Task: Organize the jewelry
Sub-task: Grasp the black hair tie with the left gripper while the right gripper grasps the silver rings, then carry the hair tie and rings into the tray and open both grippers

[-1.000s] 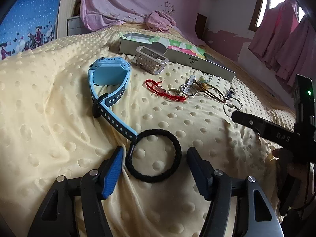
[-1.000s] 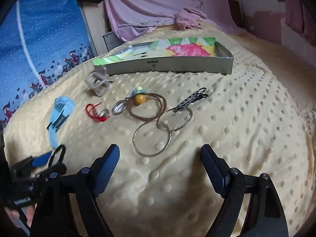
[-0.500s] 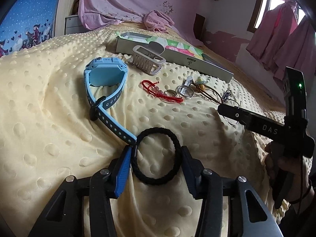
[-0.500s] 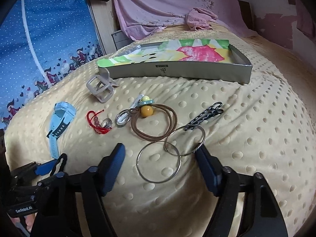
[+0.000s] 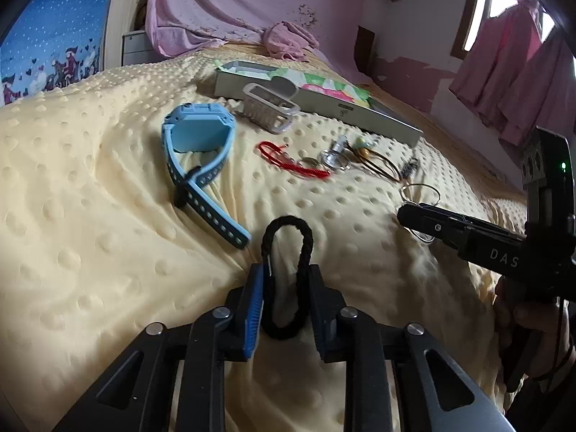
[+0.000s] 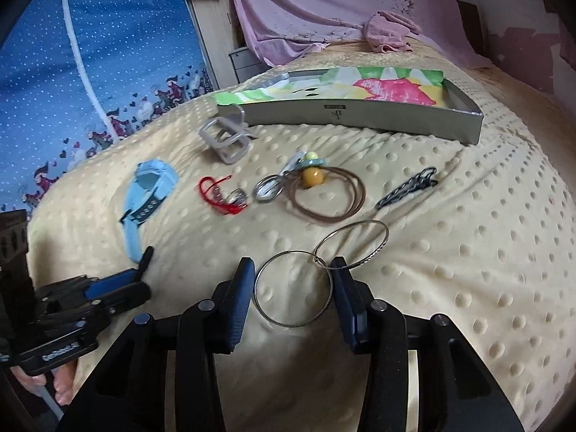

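Left gripper (image 5: pixel 284 298) low on bed, pinching one black braided hair tie (image 5: pixel 286 280); right gripper (image 6: pixel 291 288) half-open astride one of two thin silver bangles (image 6: pixel 293 288).

a black braided hair tie (image 5: pixel 286 277) lies on a pale yellow blanket (image 5: pixel 90 216) with a raised dot pattern. the smartwatch (image 5: pixel 196 151) is light blue, the cord bracelet (image 5: pixel 291 162) red, the hair claw (image 5: pixel 270 108) grey-beige. the tray (image 6: pixel 360 108) is grey with a green, pink and yellow lining. two hoops (image 6: pixel 293 288) are silver.
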### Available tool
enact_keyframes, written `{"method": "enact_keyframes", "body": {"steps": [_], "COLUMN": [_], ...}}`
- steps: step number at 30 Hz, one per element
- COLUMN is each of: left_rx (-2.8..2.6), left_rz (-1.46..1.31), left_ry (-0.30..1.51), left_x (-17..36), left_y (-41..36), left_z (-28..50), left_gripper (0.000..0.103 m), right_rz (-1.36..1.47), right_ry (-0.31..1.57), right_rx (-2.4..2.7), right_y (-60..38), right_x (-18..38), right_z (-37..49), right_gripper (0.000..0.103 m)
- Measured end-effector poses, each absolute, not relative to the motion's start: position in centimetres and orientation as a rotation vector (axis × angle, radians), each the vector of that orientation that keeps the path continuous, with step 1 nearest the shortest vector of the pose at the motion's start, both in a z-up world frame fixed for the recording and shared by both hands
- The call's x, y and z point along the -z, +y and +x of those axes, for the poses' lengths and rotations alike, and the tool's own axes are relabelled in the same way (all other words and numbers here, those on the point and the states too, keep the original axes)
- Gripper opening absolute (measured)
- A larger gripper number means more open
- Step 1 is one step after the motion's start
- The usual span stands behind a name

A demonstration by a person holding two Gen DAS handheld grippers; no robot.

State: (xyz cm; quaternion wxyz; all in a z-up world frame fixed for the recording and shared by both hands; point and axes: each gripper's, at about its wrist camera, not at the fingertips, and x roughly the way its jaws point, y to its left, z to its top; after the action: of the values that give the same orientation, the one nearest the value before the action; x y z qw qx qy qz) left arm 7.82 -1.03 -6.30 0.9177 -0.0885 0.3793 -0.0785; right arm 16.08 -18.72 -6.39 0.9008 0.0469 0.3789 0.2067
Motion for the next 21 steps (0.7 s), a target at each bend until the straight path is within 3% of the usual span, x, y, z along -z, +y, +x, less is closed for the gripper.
{"method": "enact_keyframes", "body": {"steps": [1,7,21], "left_rx": [0.175,0.204,0.325], "left_rz": [-0.179,-0.133,-0.157], "left_ry": [0.782,0.751,0.566], "left_x": [6.3,6.2,0.4], "left_y": [-1.3,-2.4,-3.1], "left_z": [7.6,6.7,8.9], "left_gripper": [0.011,0.007,0.006], "right_rz": [0.105,0.073,0.032], "right_ry": [0.786,0.792,0.630], "right_rx": [-0.435,-0.459,-0.482], "right_y": [-18.8,-18.2,-18.6], "right_x": [6.4,6.9,3.0], "right_z": [15.8,14.2,12.1], "right_gripper": [0.039,0.039,0.039]}}
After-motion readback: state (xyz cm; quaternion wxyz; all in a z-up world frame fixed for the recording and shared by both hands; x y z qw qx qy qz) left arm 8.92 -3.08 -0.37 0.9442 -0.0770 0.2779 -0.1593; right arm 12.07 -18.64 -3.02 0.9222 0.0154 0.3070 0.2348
